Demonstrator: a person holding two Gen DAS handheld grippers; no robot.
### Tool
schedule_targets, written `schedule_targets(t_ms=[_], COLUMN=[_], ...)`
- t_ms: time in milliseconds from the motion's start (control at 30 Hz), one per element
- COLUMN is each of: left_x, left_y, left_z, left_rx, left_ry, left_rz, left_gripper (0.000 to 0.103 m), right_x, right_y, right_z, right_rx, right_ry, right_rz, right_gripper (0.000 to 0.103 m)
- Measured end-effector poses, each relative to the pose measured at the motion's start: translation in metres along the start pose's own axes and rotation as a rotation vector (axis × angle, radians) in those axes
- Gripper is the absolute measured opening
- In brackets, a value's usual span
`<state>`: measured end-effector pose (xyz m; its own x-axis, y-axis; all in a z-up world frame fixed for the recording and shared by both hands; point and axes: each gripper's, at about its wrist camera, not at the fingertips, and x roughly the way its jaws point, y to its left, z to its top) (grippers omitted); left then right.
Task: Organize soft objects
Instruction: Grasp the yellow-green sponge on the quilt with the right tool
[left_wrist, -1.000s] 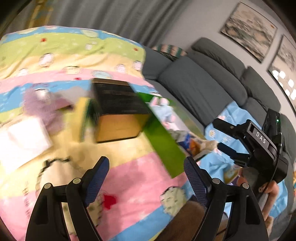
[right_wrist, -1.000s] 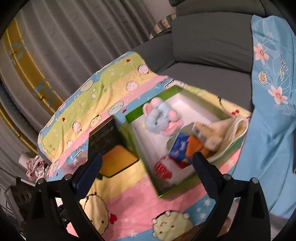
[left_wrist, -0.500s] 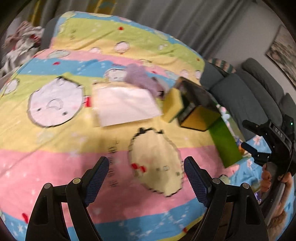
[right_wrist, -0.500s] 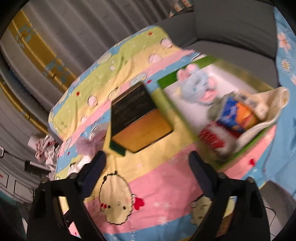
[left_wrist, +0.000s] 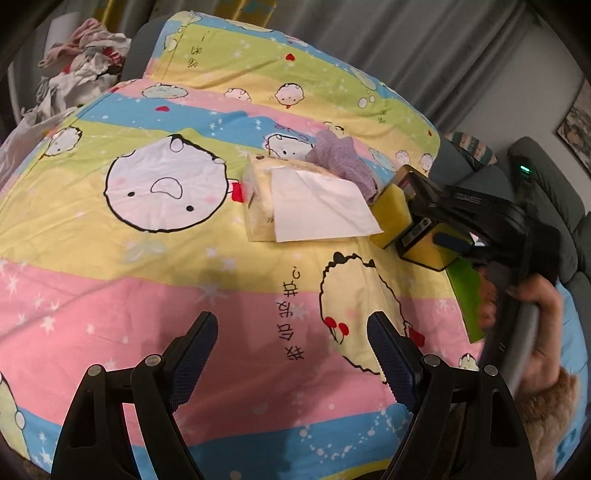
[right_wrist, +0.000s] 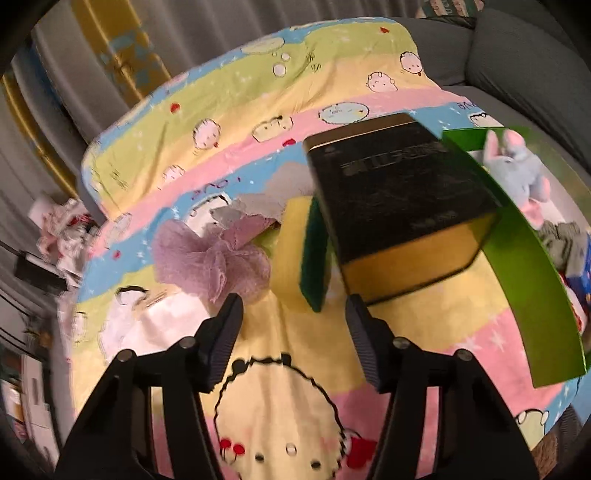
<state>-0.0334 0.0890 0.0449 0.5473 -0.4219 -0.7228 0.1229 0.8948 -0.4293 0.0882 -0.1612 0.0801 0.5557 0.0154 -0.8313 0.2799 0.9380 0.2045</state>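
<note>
A yellow and green sponge (right_wrist: 303, 254) stands on edge on the cartoon blanket (right_wrist: 280, 402), leaning on a black and gold box (right_wrist: 399, 210). A purple mesh puff (right_wrist: 210, 254) lies left of it. My right gripper (right_wrist: 293, 332) is open and empty, just short of the sponge. It shows in the left wrist view (left_wrist: 439, 221) over the sponge (left_wrist: 391, 218). My left gripper (left_wrist: 291, 354) is open and empty above the blanket (left_wrist: 147, 280), well short of a tissue pack (left_wrist: 295, 199) and the puff (left_wrist: 340, 158). A green tray (right_wrist: 532, 280) at right holds a plush elephant (right_wrist: 517, 170).
A grey sofa (right_wrist: 517, 59) runs behind the tray. A heap of clothes (left_wrist: 81, 74) lies at the far left of the blanket. Grey curtains (left_wrist: 406, 37) hang behind. Other packets (right_wrist: 576, 266) lie in the tray.
Both grippers have swung left, away from the green tray. The right gripper has come down close to the sponge. The left now faces the tissue pack.
</note>
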Motion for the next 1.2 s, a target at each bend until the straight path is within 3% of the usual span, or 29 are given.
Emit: schedule_targets(t_ms=[367, 500, 600, 633, 800, 1200], left_x=[0.001, 0.001, 0.001, 0.002, 0.003, 0.010], left_y=[0.007, 0.006, 0.006, 0.006, 0.002, -0.020], left_z=[-0.001, -0.002, -0.003, -0.003, -0.003, -0.008], left_rx=[0.003, 0.007, 0.012, 0.014, 0.018, 0.071], left_ry=[0.011, 0.013, 0.018, 0.019, 0.017, 0.037], left_rz=[0.005, 0.003, 0.008, 0.011, 0.019, 0.009], left_gripper=[0.083, 0.083, 0.083, 0.083, 0.083, 0.083], right_x=[0.041, 0.050, 0.053, 0.052, 0.029, -0.035], right_y=[0.010, 0.014, 0.011, 0.010, 0.005, -0.029], right_z=[0.009, 0.012, 0.013, 0.013, 0.005, -0.065], right_rx=[-0.017, -0.033, -0.035, -0.031, -0.061, 0.016], right_ry=[0.033, 0.025, 0.020, 0.017, -0.009, 0.176], right_rz=[-0.099, -0.127, -0.137, -0.129, -0.009, 0.395], right_gripper=[0.052, 0.042, 0.026, 0.027, 0.026, 0.027])
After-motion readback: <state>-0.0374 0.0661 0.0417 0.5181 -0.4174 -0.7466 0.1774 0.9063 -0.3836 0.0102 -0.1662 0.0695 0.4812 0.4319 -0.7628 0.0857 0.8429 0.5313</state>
